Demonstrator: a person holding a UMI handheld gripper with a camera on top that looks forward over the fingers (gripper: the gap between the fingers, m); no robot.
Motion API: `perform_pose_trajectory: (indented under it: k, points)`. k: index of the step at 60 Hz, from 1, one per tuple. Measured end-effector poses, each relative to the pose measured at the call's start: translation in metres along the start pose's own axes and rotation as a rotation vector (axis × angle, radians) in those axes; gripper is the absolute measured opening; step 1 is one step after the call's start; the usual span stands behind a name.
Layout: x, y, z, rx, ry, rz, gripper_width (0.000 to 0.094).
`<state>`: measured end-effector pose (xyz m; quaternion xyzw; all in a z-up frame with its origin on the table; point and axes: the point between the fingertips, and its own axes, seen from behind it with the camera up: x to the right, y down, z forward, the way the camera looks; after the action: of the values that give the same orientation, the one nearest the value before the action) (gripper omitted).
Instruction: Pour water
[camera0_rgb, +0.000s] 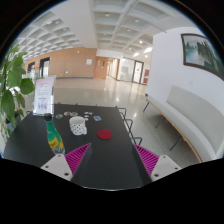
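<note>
Magenta pads on the gripper (107, 158) are being held wide apart with nothing between them; nothing is being gripped. Just ahead of the left finger, a green bottle (54, 138) with a yellow cap is being left standing on the dark table (105, 170). Beyond it, a white cup (78, 125) and a red disc (104, 133) are being left untouched. Well beyond, a white sofa (185, 115) is being shown. Risk being judged: the bottle being clipped by the left finger and toppled, since it is standing off the fingers' centre line; water being spilled beside the small cup.
</note>
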<state>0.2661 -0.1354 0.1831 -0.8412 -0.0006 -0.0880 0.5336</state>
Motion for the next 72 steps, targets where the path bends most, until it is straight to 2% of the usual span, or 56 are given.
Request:
perform_pose_trajectory:
  k: [6, 18, 23, 33, 45, 57, 65, 72]
  points:
    - [0.001, 0.007, -0.002, 0.003, 0.011, -0.003, 0.0850]
    - [-0.022, 0.047, -0.027, -0.054, -0.010, -0.013, 0.0847]
    - [-0.041, 0.052, -0.038, -0.034, -0.012, -0.033, 0.0848]
    - [-0.111, 0.063, -0.037, -0.020, -0.090, 0.085, 0.0849]
    - [-0.188, 0.051, 0.015, 0.035, -0.133, 0.089, 0.0849]
    - [-0.227, 0.042, 0.084, 0.063, -0.132, 0.094, 0.0846]
    - [-0.235, 0.036, 0.112, 0.078, -0.098, 0.089, 0.0801]
    - [-0.242, 0.032, 0.130, 0.104, -0.104, 0.081, 0.0706]
